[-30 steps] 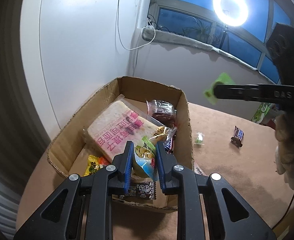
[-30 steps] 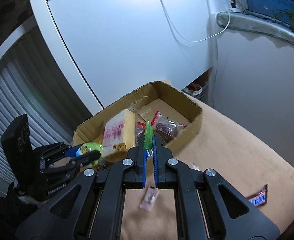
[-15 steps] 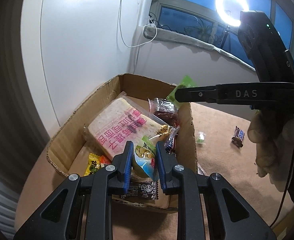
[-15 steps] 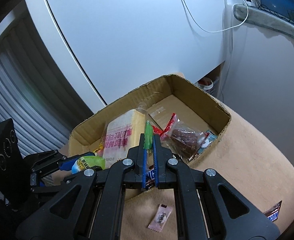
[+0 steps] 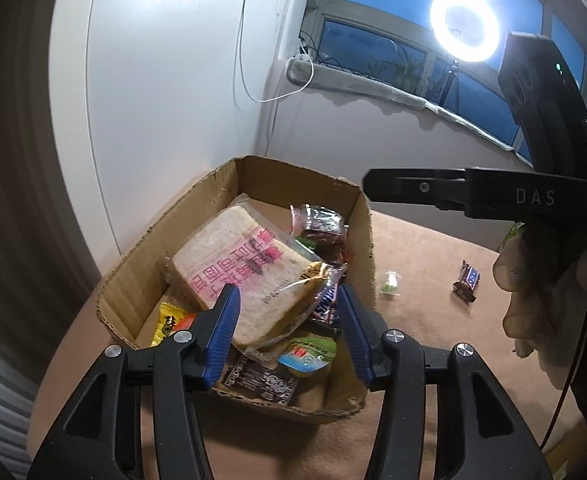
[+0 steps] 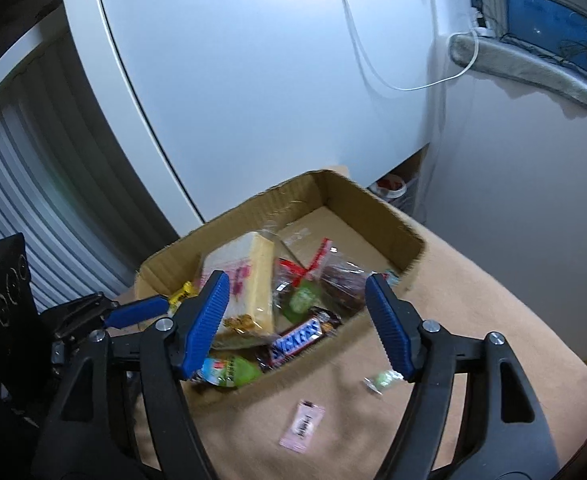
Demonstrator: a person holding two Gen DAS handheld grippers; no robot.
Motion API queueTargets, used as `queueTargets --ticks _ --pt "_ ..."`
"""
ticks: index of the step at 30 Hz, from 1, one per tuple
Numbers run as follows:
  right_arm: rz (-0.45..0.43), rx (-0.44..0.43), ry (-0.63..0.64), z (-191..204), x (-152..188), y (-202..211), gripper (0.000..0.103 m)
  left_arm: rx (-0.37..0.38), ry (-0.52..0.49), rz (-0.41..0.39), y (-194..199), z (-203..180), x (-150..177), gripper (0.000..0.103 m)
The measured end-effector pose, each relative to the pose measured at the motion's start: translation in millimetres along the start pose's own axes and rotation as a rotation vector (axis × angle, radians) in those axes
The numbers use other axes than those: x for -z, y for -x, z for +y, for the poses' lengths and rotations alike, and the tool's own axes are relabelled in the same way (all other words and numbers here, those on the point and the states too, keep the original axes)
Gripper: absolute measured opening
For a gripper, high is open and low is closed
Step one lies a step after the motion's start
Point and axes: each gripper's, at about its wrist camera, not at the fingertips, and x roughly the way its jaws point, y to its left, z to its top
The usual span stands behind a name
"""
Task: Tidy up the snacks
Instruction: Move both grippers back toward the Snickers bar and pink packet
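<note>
A: How much can be judged as done?

B: Most of it. The cardboard box point(image 5: 367, 240) is seen well filled: a wrapped bread slice point(image 5: 237, 268), a chocolate bar point(image 6: 299, 338), a green-lidded cup point(image 5: 307, 354), a yellow packet point(image 5: 169, 320) and a dark red bag point(image 5: 321, 228) are all lying inside it.

A: And what is left?

B: Four pieces are still seen out on the tan table point(image 6: 473, 300): a pink sachet point(image 6: 302, 426) and a small green candy point(image 6: 381, 380) just beside the box, plus a small brown bar point(image 5: 466, 282) and a green packet, half hidden, farther off.

A: Is anything being carried?

B: Nothing. The left gripper point(image 5: 287, 334) is held wide apart over the near end of the box, and the right gripper point(image 6: 297, 322) is likewise spread and empty above it.
</note>
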Motion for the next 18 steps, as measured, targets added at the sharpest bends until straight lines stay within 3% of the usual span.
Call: queueTargets --ticks 13,18 --pt "-0.06 0.109 -0.123 -56.9 31.3 62.1 0.079 0.044 -0.05 -0.017 11.2 -37.0 4.5 0.049" --pt "-0.076 0.164 -0.156 -81.5 49.8 84.8 0.089 0.064 -0.066 -0.014 16.0 -52.3 9.6 0.049"
